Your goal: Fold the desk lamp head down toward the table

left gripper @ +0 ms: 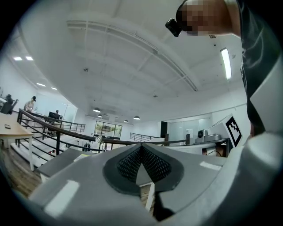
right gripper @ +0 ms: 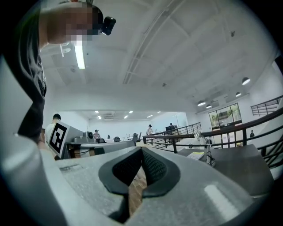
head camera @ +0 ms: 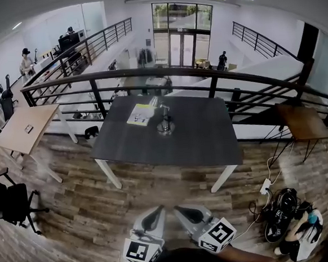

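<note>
The desk lamp [head camera: 164,123] [right gripper: 207,149] stands near the middle of the table [head camera: 201,139]. It has a round, shiny, metal-looking base, a thin upright stem and a small head angled off the top. The table top is a flat, matte, dark grey rectangle on slanted white legs. Just beside the lamp, toward the table's far left, lies a yellow-green printed sheet [head camera: 140,114]. Its print is too small to read.

Both grippers are held low and close to the person, on the near side of the table and well apart from the lamp. A strip of wood-plank floor [head camera: 157,182] shows between them and the table edge.

The left gripper [head camera: 158,209] [left gripper: 141,146] is a pale grey, smooth-shelled body. Its dark pads [left gripper: 154,164] carry a fine cross-hatched grain. The jaws are closed, tips meeting, with nothing between them. The right gripper [head camera: 179,209] [right gripper: 141,149] is built the same way. Its jaws are also closed and empty, and the lamp sits off to the right of them in its own view. Each gripper carries a cube with black-and-white square markers, nearest the person.

A dark metal railing [head camera: 204,72] runs behind the table. A black office chair [head camera: 11,203] stands at the left, and dark bags [head camera: 285,214] lie on the floor at the right.
</note>
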